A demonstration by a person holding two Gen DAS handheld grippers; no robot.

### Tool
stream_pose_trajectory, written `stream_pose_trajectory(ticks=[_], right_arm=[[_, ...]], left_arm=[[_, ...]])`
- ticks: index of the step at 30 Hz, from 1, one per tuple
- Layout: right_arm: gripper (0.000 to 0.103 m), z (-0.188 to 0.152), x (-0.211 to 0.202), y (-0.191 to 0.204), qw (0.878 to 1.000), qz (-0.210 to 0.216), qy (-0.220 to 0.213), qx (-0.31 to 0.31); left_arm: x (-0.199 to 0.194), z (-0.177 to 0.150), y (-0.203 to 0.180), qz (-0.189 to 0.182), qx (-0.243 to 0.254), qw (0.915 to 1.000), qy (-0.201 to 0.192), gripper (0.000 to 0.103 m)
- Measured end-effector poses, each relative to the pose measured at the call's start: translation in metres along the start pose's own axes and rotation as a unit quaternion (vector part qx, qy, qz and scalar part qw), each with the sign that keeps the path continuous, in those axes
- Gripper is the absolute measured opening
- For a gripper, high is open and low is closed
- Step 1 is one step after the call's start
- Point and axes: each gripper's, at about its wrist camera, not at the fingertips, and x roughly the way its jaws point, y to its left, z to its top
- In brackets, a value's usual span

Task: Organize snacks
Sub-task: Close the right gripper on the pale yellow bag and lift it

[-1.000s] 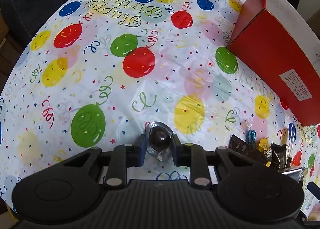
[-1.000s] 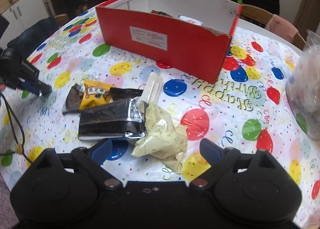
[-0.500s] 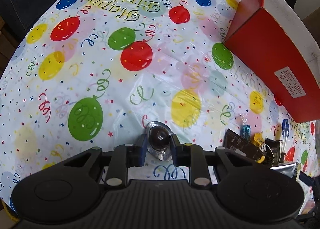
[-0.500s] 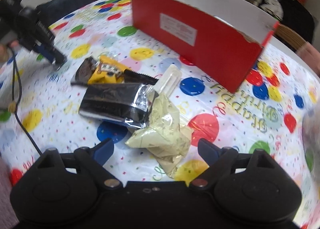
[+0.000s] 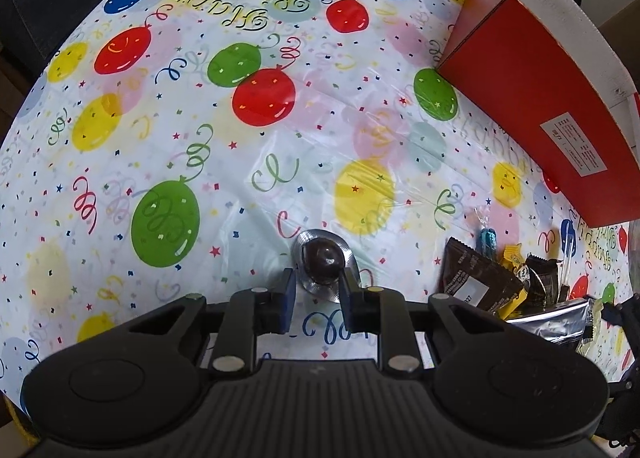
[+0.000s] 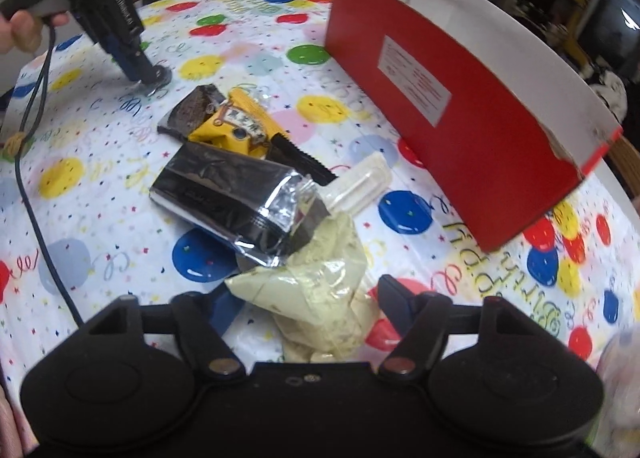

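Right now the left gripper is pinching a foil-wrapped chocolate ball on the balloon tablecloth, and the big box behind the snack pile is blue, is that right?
Not quite. The box is red with a white inside, as the right wrist view shows. The rest holds: the left gripper pinches the foil-wrapped chocolate ball on the balloon tablecloth.

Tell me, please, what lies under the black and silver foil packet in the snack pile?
The black and silver foil packet overlaps a pale yellow-green bag, a dark serrated wrapper and a clear plastic packet. Anything else beneath it is hidden.
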Motion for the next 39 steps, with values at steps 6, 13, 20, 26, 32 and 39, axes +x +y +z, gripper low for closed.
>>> stream_pose_trajectory(ticks=[6, 13, 20, 26, 32, 39], right_arm=[[0.045, -0.002, -0.001, 0.003, 1.0, -0.011, -0.007, 0.005], [0.037, -0.011, -0.01, 0.006, 0.997, -0.03, -0.01, 0.074], [0.037, -0.031, -0.028, 0.01, 0.987, -0.048, -0.011, 0.154], [0.037, -0.034, -0.044, 0.016, 0.979, -0.052, -0.022, 0.198], [0.037, -0.027, -0.054, 0.024, 0.976, -0.052, -0.039, 0.209], [0.037, -0.018, -0.056, 0.032, 0.978, -0.048, -0.043, 0.2]], left_arm=[[0.002, 0.001, 0.002, -0.001, -0.01, 0.9999, 0.008, 0.023], [0.002, 0.004, 0.003, -0.003, -0.026, 0.9995, 0.015, 0.023], [0.004, 0.006, 0.001, -0.013, -0.038, 0.999, 0.018, 0.037], [0.003, 0.008, -0.005, -0.014, -0.041, 0.999, 0.008, 0.056], [0.008, 0.01, -0.014, 0.011, -0.014, 0.9998, 0.008, 0.056], [0.012, 0.007, -0.033, 0.054, 0.039, 0.9978, -0.006, 0.056]])
